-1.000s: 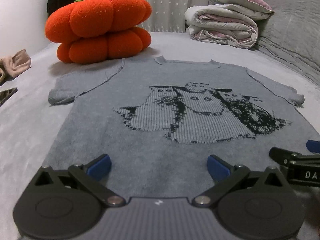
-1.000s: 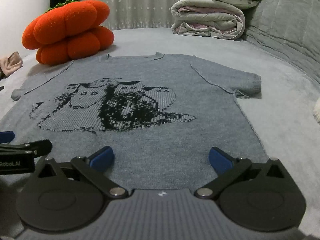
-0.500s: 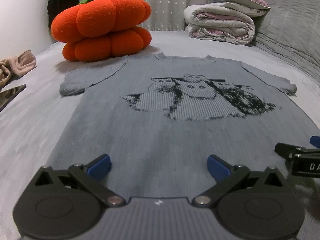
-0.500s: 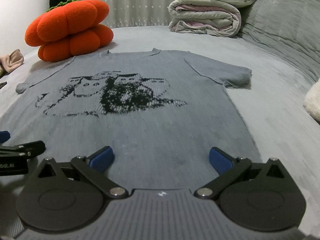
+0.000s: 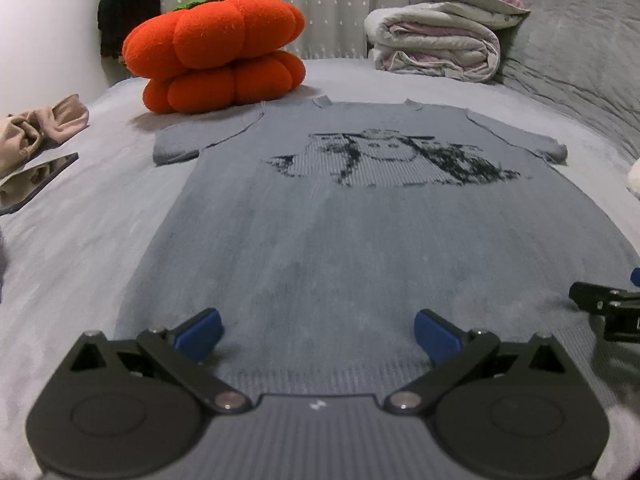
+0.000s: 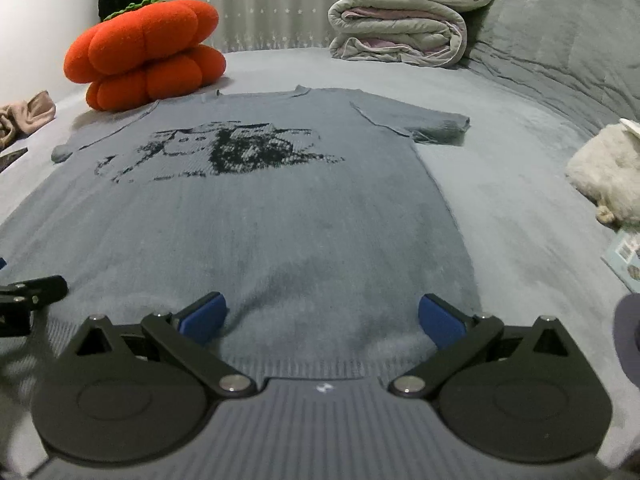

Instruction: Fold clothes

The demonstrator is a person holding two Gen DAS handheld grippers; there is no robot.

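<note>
With both grippers parked at the hem and nothing pinched yet, we have a few ways to botch this. The grey knit sweater (image 5: pixel 360 240) lies flat, face up, on the grey bedspread (image 5: pixel 100 208), collar away from us, sleeves spread out to each side. Left gripper (image 5: pixel 318 330): jaws wide apart, over the hem's left half. Right gripper (image 6: pixel 320 318): same, fingers spread over the right half, empty.

Risks as we see them:
- Knit is thick and soft. A shallow pinch likely grabs only the top layer, so the back stays behind and the fold goes lopsided.
- Bedspread is plush and near the same colour. Going too deep could catch it along with the hem.
- Uneven lift between our two sides would skew the fold line.
- Orange pumpkin cushion (image 5: pixel 216 52) sits just beside the left sleeve (image 5: pixel 192 144); folding that sleeve in or carrying the hem far forward could snag it.
</note>
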